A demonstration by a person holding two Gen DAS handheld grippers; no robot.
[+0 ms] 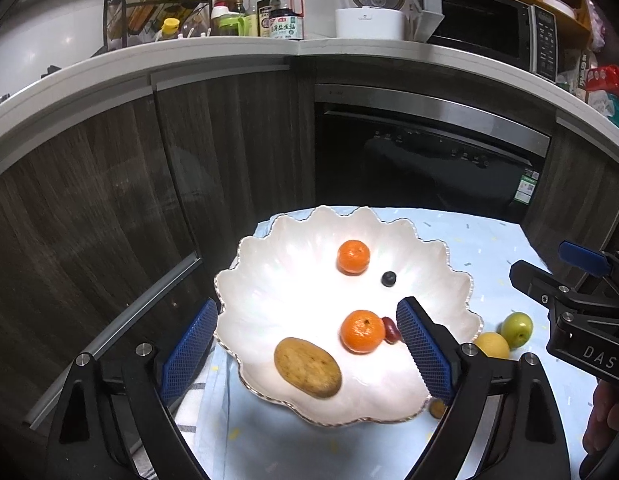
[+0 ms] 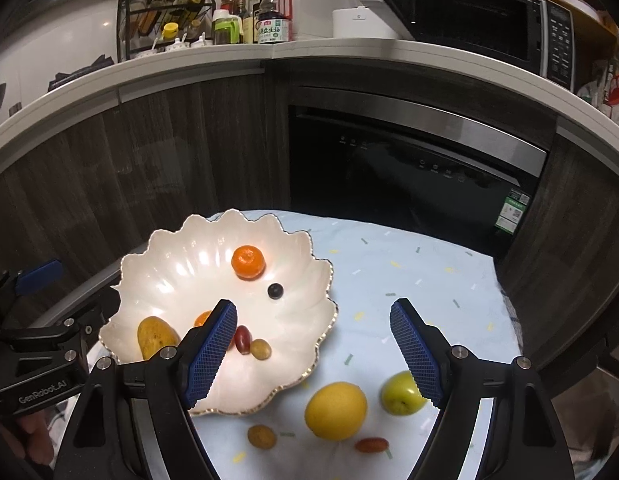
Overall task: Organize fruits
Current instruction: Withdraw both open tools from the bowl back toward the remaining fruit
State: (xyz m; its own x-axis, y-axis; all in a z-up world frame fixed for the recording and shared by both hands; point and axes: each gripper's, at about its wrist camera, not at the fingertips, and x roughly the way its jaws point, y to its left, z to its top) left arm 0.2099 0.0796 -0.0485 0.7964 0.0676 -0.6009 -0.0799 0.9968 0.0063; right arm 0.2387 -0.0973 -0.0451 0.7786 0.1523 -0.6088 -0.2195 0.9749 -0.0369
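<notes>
A white scalloped plate (image 1: pixel 245 248) on the pale blue cloth holds two mandarins (image 1: pixel 352 256) (image 1: pixel 362 331), a blueberry (image 1: pixel 388 279), a red grape tomato (image 1: pixel 390 330) and a brown oval fruit (image 1: pixel 307 367). My left gripper (image 1: pixel 307 308) hangs open above the plate with nothing between its pads. My right gripper (image 2: pixel 313 306) is open too, empty, over the plate's right rim (image 2: pixel 329 320) and the cloth. On the cloth beside the plate lie a lemon (image 2: pixel 335 411), a green fruit (image 2: pixel 401 394), a small brown fruit (image 2: pixel 261 436) and another red tomato (image 2: pixel 371 445).
Dark wood cabinets and a built-in dishwasher (image 1: pixel 429 152) stand just behind the small table. The counter above carries bottles (image 1: pixel 283 12), a rice cooker (image 1: pixel 369 4) and a microwave (image 1: pixel 489 24). The table's far edge (image 2: pixel 389 226) is close behind the plate.
</notes>
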